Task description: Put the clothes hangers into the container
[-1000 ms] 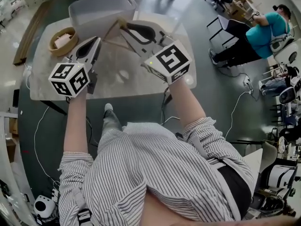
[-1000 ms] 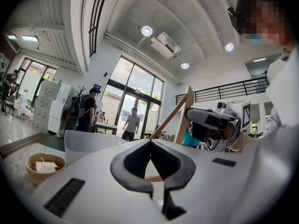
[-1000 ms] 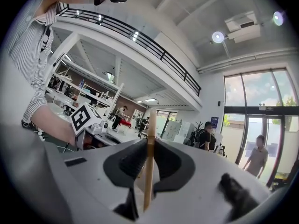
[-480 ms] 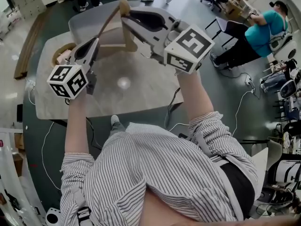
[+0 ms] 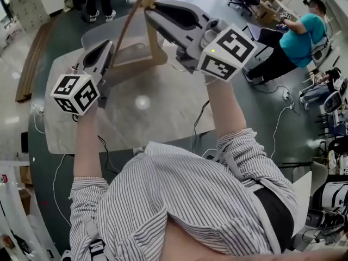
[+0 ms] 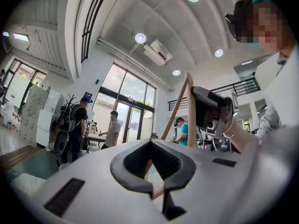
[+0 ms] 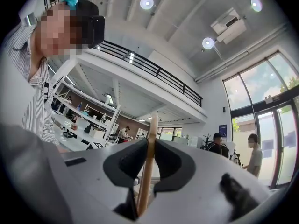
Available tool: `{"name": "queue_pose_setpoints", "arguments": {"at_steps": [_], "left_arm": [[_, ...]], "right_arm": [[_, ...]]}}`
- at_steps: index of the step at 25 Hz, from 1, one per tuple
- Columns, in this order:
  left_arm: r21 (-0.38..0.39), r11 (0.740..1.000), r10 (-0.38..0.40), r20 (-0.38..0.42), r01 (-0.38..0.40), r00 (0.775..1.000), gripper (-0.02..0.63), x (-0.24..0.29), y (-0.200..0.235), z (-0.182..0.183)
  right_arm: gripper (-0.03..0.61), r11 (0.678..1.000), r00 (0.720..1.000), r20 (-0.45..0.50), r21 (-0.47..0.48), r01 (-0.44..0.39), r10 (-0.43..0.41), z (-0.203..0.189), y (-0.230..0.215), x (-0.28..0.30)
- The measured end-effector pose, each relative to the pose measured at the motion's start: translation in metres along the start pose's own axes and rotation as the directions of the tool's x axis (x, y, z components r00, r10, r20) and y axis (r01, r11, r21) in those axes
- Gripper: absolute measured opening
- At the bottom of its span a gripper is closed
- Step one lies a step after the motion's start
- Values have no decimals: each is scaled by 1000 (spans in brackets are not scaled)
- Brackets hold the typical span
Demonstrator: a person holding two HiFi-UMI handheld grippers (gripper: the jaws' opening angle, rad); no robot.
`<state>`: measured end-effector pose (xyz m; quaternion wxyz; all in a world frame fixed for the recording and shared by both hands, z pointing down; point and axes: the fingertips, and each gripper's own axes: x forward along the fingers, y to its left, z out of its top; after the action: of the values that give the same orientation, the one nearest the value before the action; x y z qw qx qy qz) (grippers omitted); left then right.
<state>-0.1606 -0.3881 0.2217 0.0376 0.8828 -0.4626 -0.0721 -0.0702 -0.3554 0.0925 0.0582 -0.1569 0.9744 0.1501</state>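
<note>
Holds one wooden hanger (image 5: 157, 50) up in the air in the upper middle of the head view, above the grey table (image 5: 163, 110), with both tools on it. With the right gripper (image 5: 148, 7), at top centre of that frame, pinches the peak of the hanger's triangle. In the right gripper view (image 7: 148, 162), has the jaws closed down to a narrow gap, with the dark pads pressed on both faces of the thin wood (image 7: 150, 139), seen edge-on in the middle of the frame. With the left gripper (image 5: 103, 50), at middle left, takes the lower left corner of the same hanger. In the left gripper view (image 6: 156, 181), shows at bottom centre a bit of wood nipped where the two pads almost meet, and the rest of the hanger (image 6: 189, 111) standing up at centre right. At the top left of the head view, behind the hanger, has the translucent container (image 5: 100, 29) on the far part of the table, with the hanger above and before it, not inside. At upper right, a seated person (image 5: 304, 34) in a teal shirt.
</note>
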Motion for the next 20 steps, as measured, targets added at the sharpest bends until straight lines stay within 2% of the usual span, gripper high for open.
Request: {"name": "queue_pose_setpoints", "arguments": {"at_steps": [8,16,20], "left_arm": [[38,998,-54,29,52,998,11,19,27,31],[33,998,-54,39,53,998,11,33,54,41],[27,998,-56,33,55,998,11,40,68,43]], "right_arm": [[57,999,997,68,18,30,-31,21,-31,32],[58,999,989,139,-3,45,-44,49,-58,47],[54,995,986,147,-50,81,-73,52,-76,65]]}}
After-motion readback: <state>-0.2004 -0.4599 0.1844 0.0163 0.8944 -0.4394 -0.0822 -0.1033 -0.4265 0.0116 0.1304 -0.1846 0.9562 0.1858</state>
